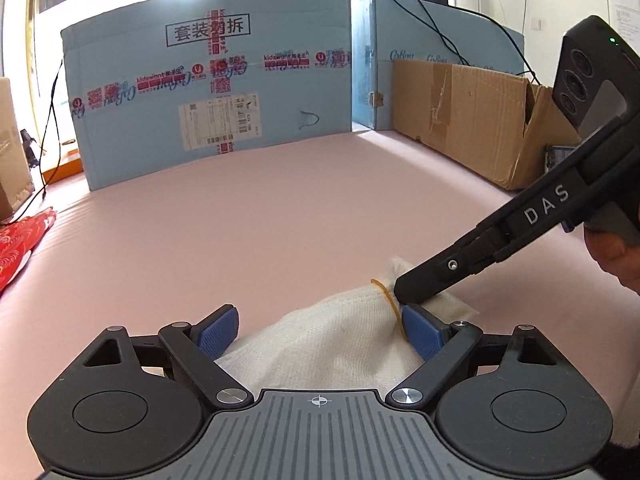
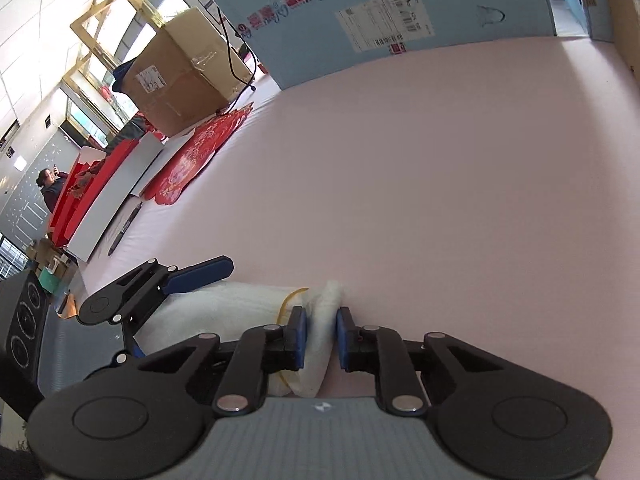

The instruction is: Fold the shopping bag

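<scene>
We count one shopping bag [image 1: 344, 340], white and woven, rolled into a soft bundle and bound by one thin yellow rubber band [image 1: 390, 300]; it lies on the smooth pink tabletop [image 1: 280, 216] near the front edge. We hold two grippers, each with two blue ribbed pads. The left gripper [image 1: 320, 332] stands wide apart around the bundle's body, right pad touching the fabric, left pad clear. The right gripper [image 2: 321, 338] is nearly closed, pinching the bundle's tufted end past the band. Behind stand two pale blue printed cardboard panels [image 1: 208, 92] and one torn brown carton [image 1: 472, 116]
</scene>
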